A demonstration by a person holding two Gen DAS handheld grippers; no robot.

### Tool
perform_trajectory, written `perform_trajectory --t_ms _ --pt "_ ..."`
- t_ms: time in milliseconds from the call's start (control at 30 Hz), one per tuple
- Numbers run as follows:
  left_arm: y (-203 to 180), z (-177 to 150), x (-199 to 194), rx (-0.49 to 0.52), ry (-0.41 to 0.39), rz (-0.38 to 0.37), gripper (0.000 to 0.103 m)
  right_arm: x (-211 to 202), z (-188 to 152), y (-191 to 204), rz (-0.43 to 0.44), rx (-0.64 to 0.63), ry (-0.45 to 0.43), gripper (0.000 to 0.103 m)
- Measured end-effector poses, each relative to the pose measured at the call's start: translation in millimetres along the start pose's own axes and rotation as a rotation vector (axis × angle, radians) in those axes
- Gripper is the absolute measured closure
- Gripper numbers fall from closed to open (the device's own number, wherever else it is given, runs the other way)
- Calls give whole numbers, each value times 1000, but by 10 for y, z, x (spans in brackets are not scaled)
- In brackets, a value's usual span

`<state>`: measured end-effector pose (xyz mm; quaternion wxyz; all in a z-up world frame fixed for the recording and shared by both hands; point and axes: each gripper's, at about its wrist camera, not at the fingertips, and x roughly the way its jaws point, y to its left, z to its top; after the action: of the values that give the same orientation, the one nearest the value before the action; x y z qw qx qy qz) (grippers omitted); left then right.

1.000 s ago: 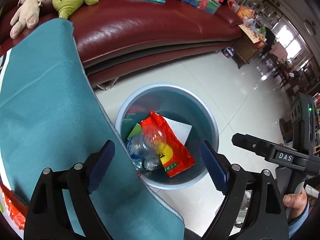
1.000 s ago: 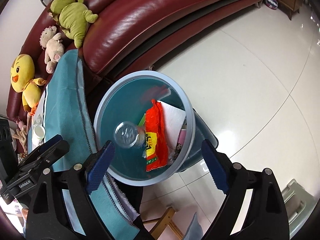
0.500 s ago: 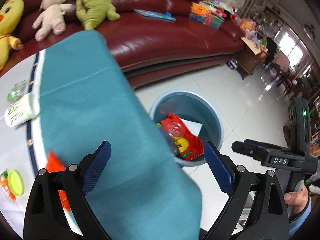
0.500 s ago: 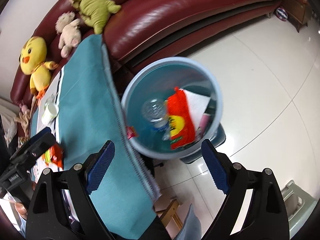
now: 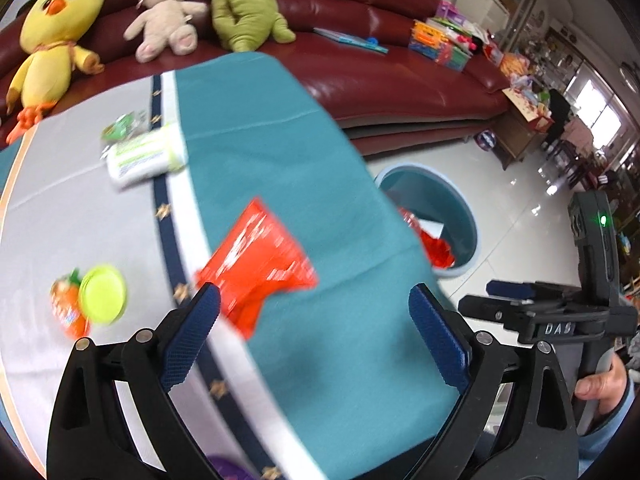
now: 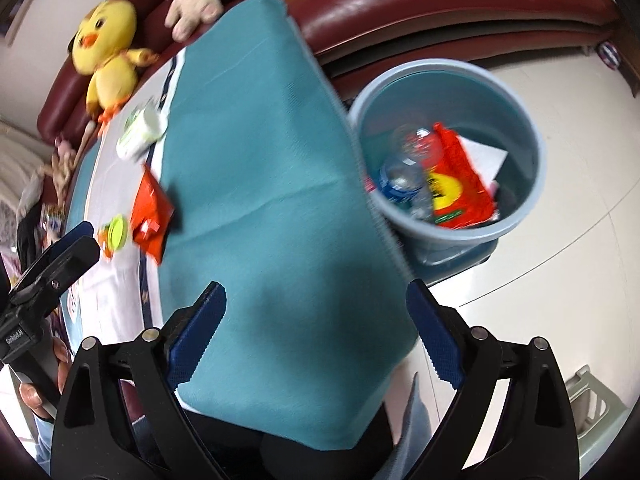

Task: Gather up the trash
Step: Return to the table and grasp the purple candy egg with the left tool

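Note:
A red snack wrapper (image 5: 260,264) lies on the teal tablecloth (image 5: 280,152), just ahead of my open, empty left gripper (image 5: 316,336); it also shows in the right wrist view (image 6: 150,212). A white bottle (image 5: 146,156) and a small orange pack with a yellow-green lid (image 5: 100,294) lie on the table's white part. The blue trash bin (image 6: 516,84) stands on the floor beside the table and holds a red wrapper (image 6: 456,184), a clear plastic bottle (image 6: 404,176) and white paper. My right gripper (image 6: 316,340) is open and empty over the table's hanging cloth.
A dark red sofa (image 5: 380,76) behind the table carries a yellow duck toy (image 5: 56,36), a beige plush, a green plush and boxes of toys. The glossy white floor (image 6: 580,200) spreads right of the bin. My right gripper shows in the left wrist view (image 5: 552,316).
Both grippers have swung left, away from above the bin and back over the table. The wrapper, white bottle and orange pack have come into view. Both stay open.

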<state>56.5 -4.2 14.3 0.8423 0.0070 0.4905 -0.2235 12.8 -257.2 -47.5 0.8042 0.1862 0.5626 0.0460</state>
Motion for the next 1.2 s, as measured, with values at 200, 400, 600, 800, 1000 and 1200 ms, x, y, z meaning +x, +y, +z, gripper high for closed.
perform_trajectory --t_ms 200,400,600,800,1000,1200 --pt "222 -488 -164 4 29 27 8 55 -210 355 26 -39 15 16" --pt "379 -931 -311 -6 51 47 8 145 -407 638 58 -62 36 15" --pt "570 -1322 -395 -75 84 22 8 209 -624 848 88 -72 54 15" --pt "638 -1552 -390 -131 110 15 8 253 -771 969 90 -100 74 15" --pt "623 -1610 -298 -141 141 33 15 260 -819 1036 94 -117 74 15" --pt "517 -1625 -219 -48 158 82 42 307 -804 1002 95 -103 80 15"
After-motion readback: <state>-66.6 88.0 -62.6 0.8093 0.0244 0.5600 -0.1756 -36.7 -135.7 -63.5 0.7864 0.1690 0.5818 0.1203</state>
